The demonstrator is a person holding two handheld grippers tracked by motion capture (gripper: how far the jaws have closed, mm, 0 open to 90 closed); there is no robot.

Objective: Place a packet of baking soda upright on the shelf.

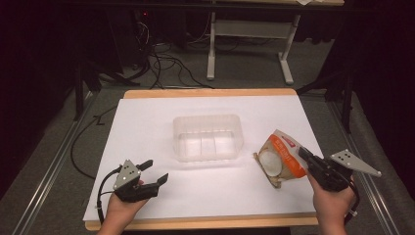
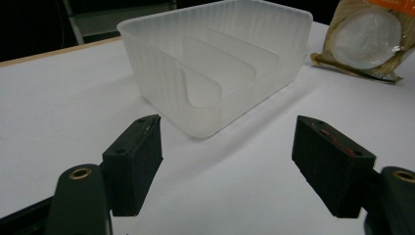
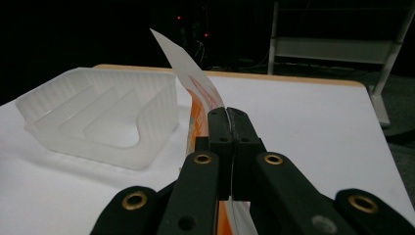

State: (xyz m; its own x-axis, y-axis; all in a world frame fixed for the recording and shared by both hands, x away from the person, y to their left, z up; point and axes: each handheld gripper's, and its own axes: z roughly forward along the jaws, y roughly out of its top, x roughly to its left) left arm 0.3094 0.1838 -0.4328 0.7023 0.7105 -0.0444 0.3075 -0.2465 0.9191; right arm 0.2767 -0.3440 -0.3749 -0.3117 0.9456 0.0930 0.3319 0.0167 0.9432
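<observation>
Right gripper (image 1: 307,157) is clamped tight, jaws pressed together on the edge of the orange-and-white snack bag (image 1: 279,159), and in the right gripper view the bag's (image 3: 195,83) thin edge curls up out of the pinch. The bag sits tilted at the right side of the white worktop (image 1: 147,122), its round clear window facing up, just right of the translucent divided container (image 1: 208,137). Over on the left, the left gripper (image 1: 155,171) is spread wide and holding nothing, hovering near the front edge. The container (image 2: 215,73) lies ahead of its open jaws, close but apart.
</observation>
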